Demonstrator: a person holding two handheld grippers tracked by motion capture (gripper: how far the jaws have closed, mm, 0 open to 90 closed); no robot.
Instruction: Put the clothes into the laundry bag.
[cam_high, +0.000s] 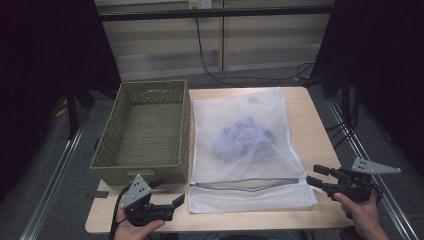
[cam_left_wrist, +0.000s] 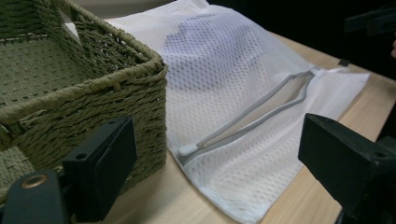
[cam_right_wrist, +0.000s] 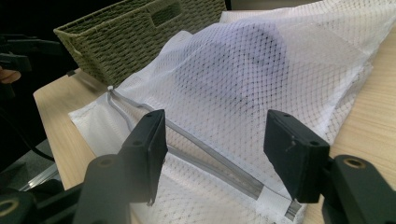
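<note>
One wooden table (cam_high: 310, 125) (grey floor (cam_high: 65, 165) around), mesh bag (cam_high: 240, 145), basket (cam_high: 145, 130)

The woven basket (cam_high: 142, 132) walls off the table's left side, touching the mesh bag (cam_high: 250, 150) along its edge, so nothing passes between them; bare table (cam_high: 320, 125) lies open to the bag's right and along the near edge
</note>
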